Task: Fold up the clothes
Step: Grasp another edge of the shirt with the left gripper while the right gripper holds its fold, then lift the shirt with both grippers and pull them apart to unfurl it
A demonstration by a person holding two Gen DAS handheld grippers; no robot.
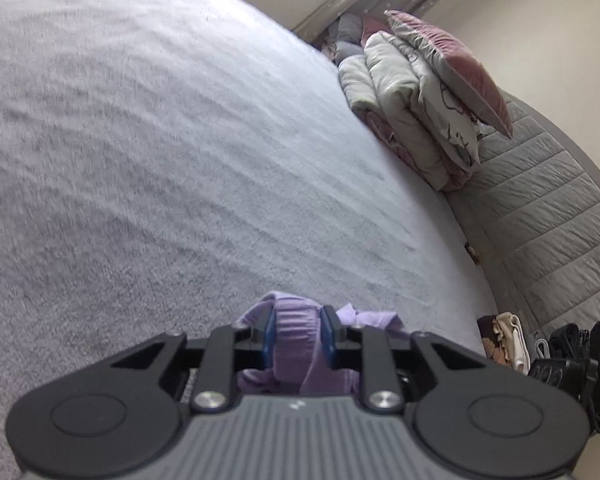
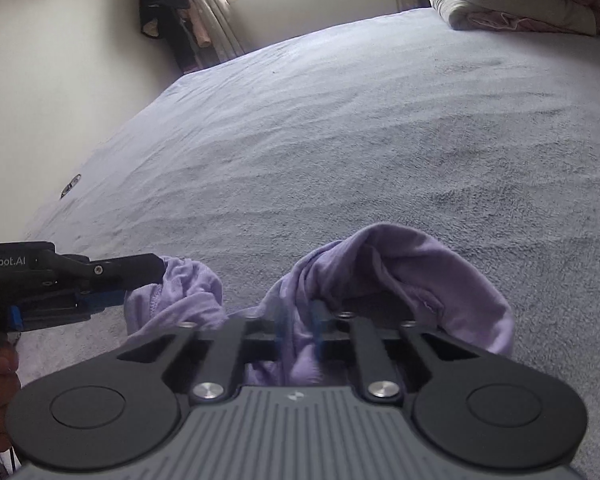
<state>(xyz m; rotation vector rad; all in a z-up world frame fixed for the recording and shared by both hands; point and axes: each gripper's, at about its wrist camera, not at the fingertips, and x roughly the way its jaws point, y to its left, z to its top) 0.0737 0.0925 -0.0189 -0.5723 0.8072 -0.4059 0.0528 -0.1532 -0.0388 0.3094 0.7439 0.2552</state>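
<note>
Garment (image 2: 416,276), lilac, soft knit, bunched above grey bed cover (image 2: 340,140); strung between the two tools, no flat panel showing yet. Left gripper (image 1: 299,336) pinched on a gathered fold, blue pads (image 1: 269,334) pressing purple cloth from both sides; cloth right at the fingertips and spilling back under the body. Right gripper (image 2: 298,322) nearly pressed together on another bunch of the same piece, pads blurred, fabric plainly caught between; loose loop of cloth draped over its right finger and standing up past the tips. Seen from right wrist view: left tool entering from the left edge, level with the right one, its clamp on the far end of the cloth; sagging span between the two grips, so long axis judged roughly side to side across the bed, not along either tool. Neither hand clearly nearer; each already at its own end. Next move probably a spread apart and lay-down onto open cover ahead. Folded quilts (image 1: 412,104) and pink pillow (image 1: 456,64) well apart, by the headboard (image 1: 548,208); small clothes pile (image 1: 508,340) at the bed edge.
</note>
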